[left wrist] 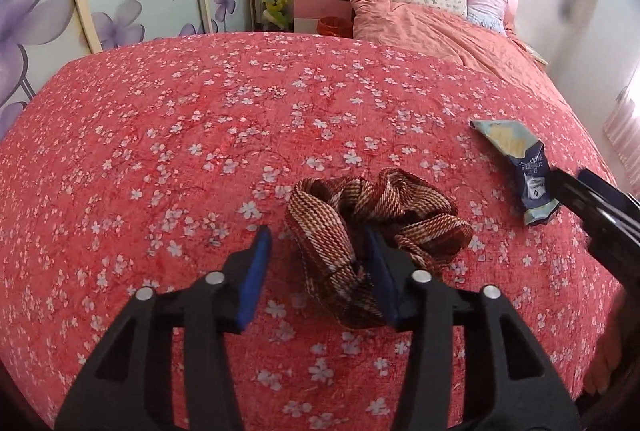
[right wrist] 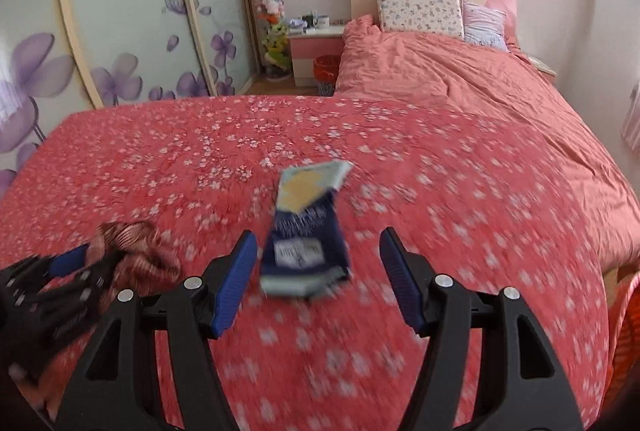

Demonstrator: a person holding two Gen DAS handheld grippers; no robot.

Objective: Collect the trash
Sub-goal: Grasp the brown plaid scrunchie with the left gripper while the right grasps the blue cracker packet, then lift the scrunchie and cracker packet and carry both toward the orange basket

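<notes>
On the bed (left wrist: 160, 135), covered by a red spread with small white flowers, two things lie near the front edge: a crumpled dark-blue snack wrapper (right wrist: 306, 231) with a pale, yellow-printed upper end, and a bunched brown-and-cream woven fabric band (left wrist: 372, 215).

The right gripper (right wrist: 318, 275) hangs over the wrapper with its jaws spread wide. In the right wrist view the wrapper lies between the two blue pads, closer to the left one, its lower end level with the fingertips and its pale end reaching away toward the pillows. Neither pad touches it. This view is smeared by motion, so the print on the wrapper cannot be read.

The left gripper (left wrist: 318, 271) stands over the fabric band, jaws parted. The band's near loop lies between the pads; the right pad sits against or just over the fabric, the left pad is clear of it with red spread showing in the gap. Nothing is pinched.

In the left wrist view the wrapper (left wrist: 516, 167) lies well to the right of the band, with the right gripper's dark fingers (left wrist: 576, 191) at its near end
</notes>
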